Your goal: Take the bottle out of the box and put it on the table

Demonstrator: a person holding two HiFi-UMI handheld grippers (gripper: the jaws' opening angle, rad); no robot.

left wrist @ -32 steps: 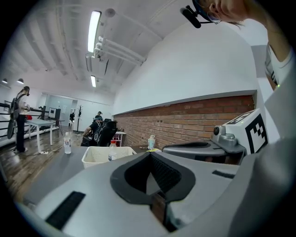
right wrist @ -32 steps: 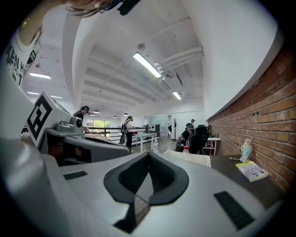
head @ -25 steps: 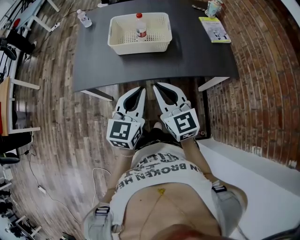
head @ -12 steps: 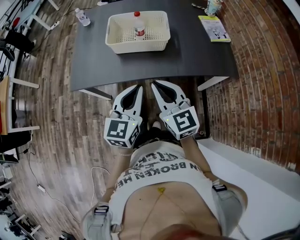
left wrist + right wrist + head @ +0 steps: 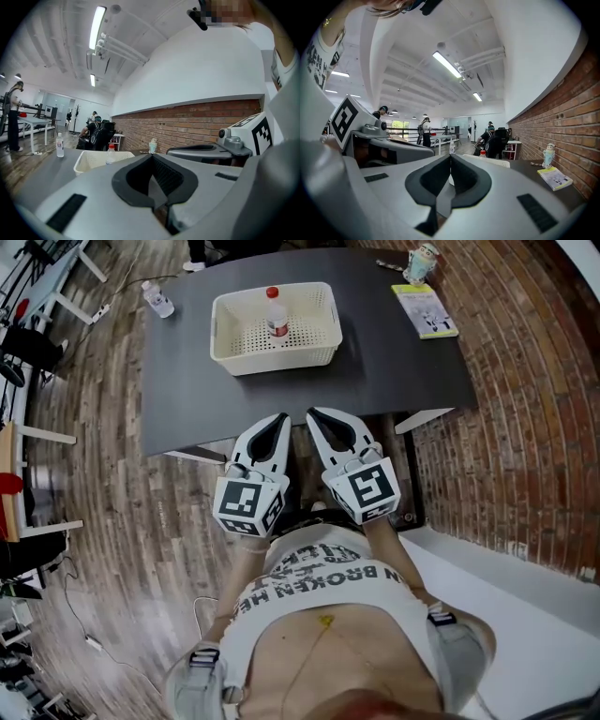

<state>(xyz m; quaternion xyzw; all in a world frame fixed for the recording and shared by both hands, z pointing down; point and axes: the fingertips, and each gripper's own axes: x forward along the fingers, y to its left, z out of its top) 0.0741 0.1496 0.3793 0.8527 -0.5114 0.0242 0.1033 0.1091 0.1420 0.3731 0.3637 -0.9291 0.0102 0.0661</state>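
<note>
Now both grippers point(image 5: 280, 418) point(image 5: 314, 413) nearer table point(image 5: 394, 362)

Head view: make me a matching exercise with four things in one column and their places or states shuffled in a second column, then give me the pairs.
Things:
1. red-capped bottle
2. box
3. booklet
4. left gripper

Places or states:
A. shut, at the front edge of the table
B. upright inside the box
C. near the table's right edge
D. cream, around mid-table

Pairs: 1-B, 2-D, 3-C, 4-A
</note>
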